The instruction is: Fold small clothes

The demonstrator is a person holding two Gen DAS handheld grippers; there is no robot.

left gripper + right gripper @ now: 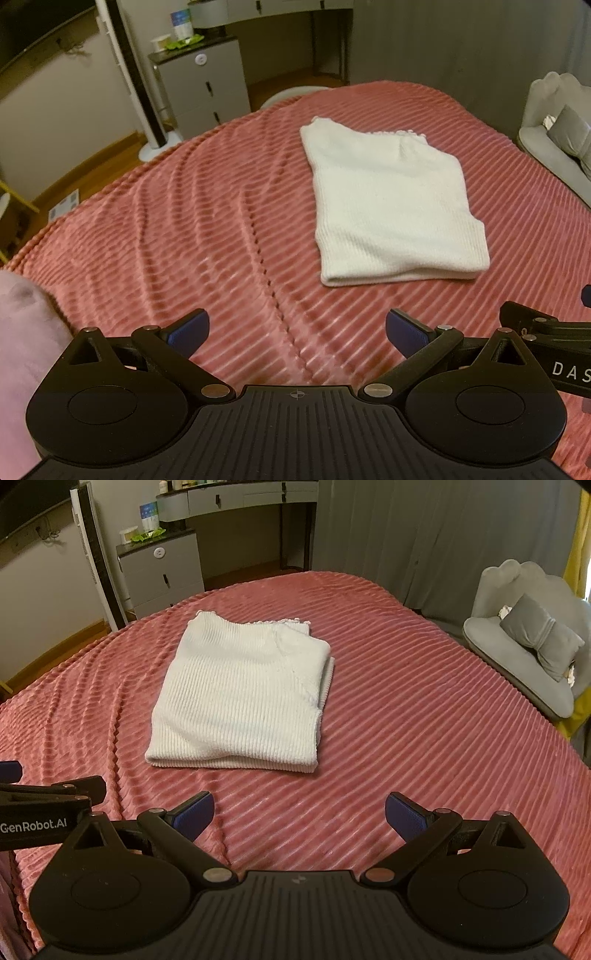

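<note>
In the left wrist view, the left claw (pixel 297 332) has its two blue pads (pixel 188 332) wide apart, with nothing between them. It hangs over the pink striped blanket (pixel 184 229) that covers the bed. The white knit top (pixel 391 206) lies folded flat on the blanket, past the claw and a bit to the right, nearer the far edge of the bed than the near one. Its frilly edge points to the far side. The claw is not touching it. A soft pink cloth (pixel 22 354) shows at the near left side. Part of the right claw (pixel 546 332) peeks in at the right edge. Past the far left corner of the bed stand a grey cabinet (pixel 203 92) and a tall white fan (pixel 140 85).

In the right wrist view, the right claw (pixel 299 814) is wide apart too, holding nothing. The white knit top (pixel 240 698) lies ahead and a bit to the left, in the middle of the bed, apart from the claw. A grey chair (pixel 524 657) with a grey pillow (pixel 543 642) on it sits beside the right edge of the bed.
</note>
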